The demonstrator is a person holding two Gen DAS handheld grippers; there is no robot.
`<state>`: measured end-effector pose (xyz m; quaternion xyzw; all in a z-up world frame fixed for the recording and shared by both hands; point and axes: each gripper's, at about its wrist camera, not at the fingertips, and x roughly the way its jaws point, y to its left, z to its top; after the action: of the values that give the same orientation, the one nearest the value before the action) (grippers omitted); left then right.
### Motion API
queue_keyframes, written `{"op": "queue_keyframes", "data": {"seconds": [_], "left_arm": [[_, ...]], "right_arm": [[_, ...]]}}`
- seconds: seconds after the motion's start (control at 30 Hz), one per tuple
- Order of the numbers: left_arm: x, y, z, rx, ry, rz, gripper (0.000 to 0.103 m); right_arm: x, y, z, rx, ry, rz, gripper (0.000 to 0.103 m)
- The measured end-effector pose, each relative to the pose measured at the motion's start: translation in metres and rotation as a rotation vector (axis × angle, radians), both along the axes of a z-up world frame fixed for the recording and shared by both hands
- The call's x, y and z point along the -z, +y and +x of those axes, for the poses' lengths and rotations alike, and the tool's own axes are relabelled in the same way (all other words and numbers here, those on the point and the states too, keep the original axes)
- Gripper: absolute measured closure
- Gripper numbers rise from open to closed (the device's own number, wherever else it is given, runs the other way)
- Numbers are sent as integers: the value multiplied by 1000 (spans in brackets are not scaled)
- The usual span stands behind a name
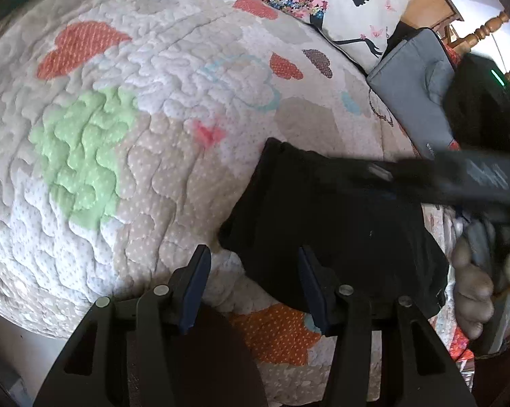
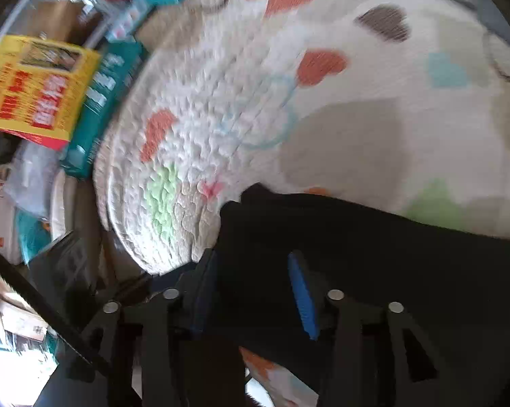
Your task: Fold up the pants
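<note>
Lying on the quilted bedspread (image 1: 95, 129), near its front edge: black pants (image 1: 326, 213), already doubled into a compact dark bundle. Left gripper (image 1: 253, 254) poised over the bundle's near-left corner, fingers spread, nothing pinched, one pad above quilt and the other above cloth. Right gripper (image 2: 255, 261) seen through heavy blur, fingers likewise apart over black cloth; probably not gripping, though contact cannot be settled from this view. Judged soft, light, limp fabric: will sag and drag on the puffy quilt, no stiffness to rely on. Best taken at corners or along a folded edge, through all layers. Yellow box (image 2: 34, 84) beside the bed carries red print, unreadable through blur. Patterned pillow (image 1: 326, 0) shows no writing.
</note>
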<state>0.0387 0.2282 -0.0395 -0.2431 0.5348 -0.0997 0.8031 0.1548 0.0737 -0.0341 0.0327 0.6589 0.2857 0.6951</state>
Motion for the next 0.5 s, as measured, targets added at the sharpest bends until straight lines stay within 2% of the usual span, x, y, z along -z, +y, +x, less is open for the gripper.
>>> {"op": "queue_keyframes", "data": {"seconds": [0.1,0.17,0.23,0.3,0.33,0.4,0.43,0.5], "left_arm": [[4,-1,1,12,4,-15,50],[8,-2,3,14,10,-34,49],[11,-2,4,13,18,-43,47],[11,-4,6,14,21,-40,46],[12,-6,7,16,25,-38,44],[12,-9,9,19,28,-38,38],[12,-15,13,16,28,-39,36],[12,-21,16,6,35,-18,38]], "right_arm": [[18,27,16,25,50,-104,40],[28,38,24,29,90,-156,25],[33,53,29,23,111,-198,15],[38,70,25,-44,84,-299,15],[41,77,21,-82,61,-339,16],[43,87,11,-159,-14,-444,29],[41,89,7,-175,-34,-458,36],[36,86,4,-190,-79,-489,59]]}}
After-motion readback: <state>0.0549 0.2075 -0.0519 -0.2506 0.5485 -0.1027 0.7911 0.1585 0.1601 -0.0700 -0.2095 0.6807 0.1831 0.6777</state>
